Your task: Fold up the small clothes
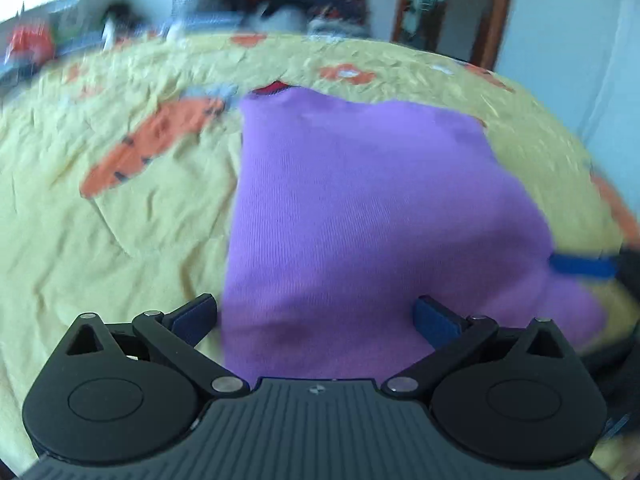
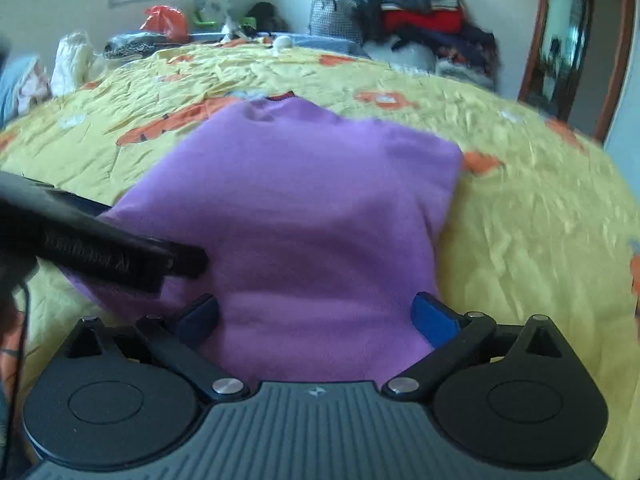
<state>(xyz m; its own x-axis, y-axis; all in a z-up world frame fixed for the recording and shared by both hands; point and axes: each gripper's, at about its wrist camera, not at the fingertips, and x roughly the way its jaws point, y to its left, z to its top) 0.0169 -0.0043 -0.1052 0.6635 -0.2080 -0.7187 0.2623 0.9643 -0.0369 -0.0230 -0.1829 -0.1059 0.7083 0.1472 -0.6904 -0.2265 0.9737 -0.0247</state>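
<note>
A small purple knitted garment [image 1: 360, 208] lies flat on the yellow bedspread [image 1: 120, 240], its red-trimmed neck at the far end. It also shows in the right wrist view [image 2: 304, 208]. My left gripper [image 1: 316, 320] is open, its blue pads [image 1: 434, 320] spread over the garment's near edge. My right gripper [image 2: 316, 316] is open over the near edge too, its blue pads [image 2: 432, 318] wide apart. The left gripper's black body [image 2: 100, 248] crosses the garment's left side in the right wrist view. A blue fingertip [image 1: 580, 266] of the right gripper shows at the garment's right corner.
The bedspread [image 2: 540, 220] has orange flower and carrot prints [image 1: 148, 144]. A pile of clothes and bags [image 2: 420, 20] stands beyond the bed's far edge. A wooden-framed mirror [image 2: 568, 40] stands at the right. An orange bag [image 2: 166, 20] and clutter lie under the window.
</note>
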